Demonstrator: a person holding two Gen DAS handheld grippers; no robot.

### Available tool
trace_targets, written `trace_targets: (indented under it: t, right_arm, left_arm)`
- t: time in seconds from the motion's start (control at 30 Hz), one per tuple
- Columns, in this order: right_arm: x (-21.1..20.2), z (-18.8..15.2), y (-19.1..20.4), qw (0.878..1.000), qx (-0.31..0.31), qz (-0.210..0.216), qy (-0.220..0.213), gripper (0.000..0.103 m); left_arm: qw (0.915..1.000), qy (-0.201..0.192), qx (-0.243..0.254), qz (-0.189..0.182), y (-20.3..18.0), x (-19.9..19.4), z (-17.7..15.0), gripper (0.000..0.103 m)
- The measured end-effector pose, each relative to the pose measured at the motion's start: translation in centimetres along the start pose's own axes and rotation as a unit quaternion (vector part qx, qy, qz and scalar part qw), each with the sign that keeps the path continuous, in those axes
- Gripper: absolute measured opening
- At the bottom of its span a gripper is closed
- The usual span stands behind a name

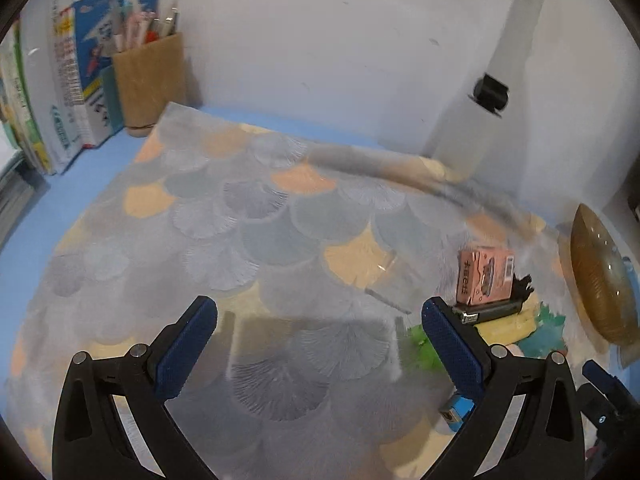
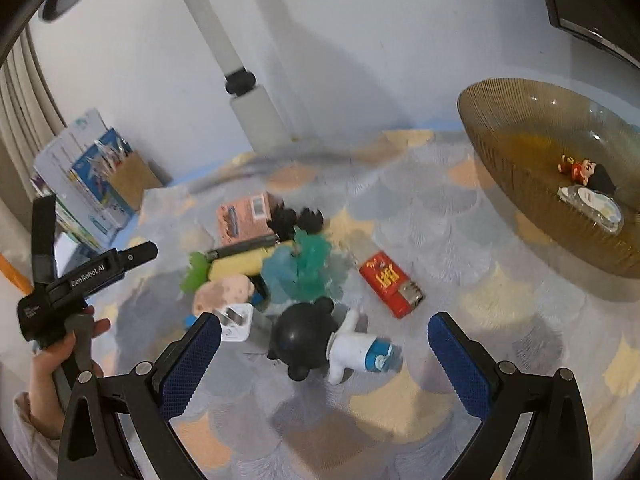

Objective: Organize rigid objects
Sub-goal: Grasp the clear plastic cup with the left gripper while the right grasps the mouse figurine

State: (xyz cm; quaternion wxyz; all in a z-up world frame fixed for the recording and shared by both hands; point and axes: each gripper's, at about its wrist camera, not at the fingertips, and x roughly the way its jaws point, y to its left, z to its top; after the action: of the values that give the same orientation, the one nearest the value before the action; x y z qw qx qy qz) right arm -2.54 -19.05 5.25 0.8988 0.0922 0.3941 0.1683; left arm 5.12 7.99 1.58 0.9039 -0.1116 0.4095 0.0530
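A heap of small objects lies on the scale-patterned cloth (image 2: 420, 216): a black-headed white figurine (image 2: 320, 344), a red lighter (image 2: 390, 284), a white plug (image 2: 236, 322), teal plastic pieces (image 2: 304, 268) and a pink box (image 2: 244, 216). My right gripper (image 2: 324, 356) hangs open just above the figurine, nothing between its fingers. An amber glass bowl (image 2: 520, 168) at the right holds a small red figure (image 2: 576, 170) and a clear packet. My left gripper (image 1: 320, 340) is open over bare cloth, with the pink box (image 1: 484, 276) and a black bar (image 1: 492, 312) to its right.
Books (image 1: 64, 80) and a cardboard pen holder (image 1: 148, 80) stand at the back left against the wall. A grey post (image 2: 248, 92) with a black clamp rises behind the heap. A hand (image 2: 60, 356) holds the left gripper's handle at the left of the right wrist view.
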Motion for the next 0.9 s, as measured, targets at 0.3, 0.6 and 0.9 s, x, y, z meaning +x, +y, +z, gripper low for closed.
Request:
trace_targets:
  t: [0.3,0.6,0.9]
  right_arm:
    - [2.3,-0.8,0.0,0.998,-0.005,-0.061,0.012,0.103]
    - [3.9,-1.0,2.5,0.988,-0.064,-0.134,0.038,0.103]
    - [3.2,-1.1,2.9,0.991,-0.072,-0.108,0.021,0.076]
  left_arm:
    - [0.9945,-0.001,0.102,0.020,-3.7,3.4,1.3,0.103]
    - [0.9949,0.037,0.094,0.010,-3.9,5.4,1.8,0.103]
    - [0.9951,0.015,0.097,-0.001,-4.1,4.3,1.8,0.053]
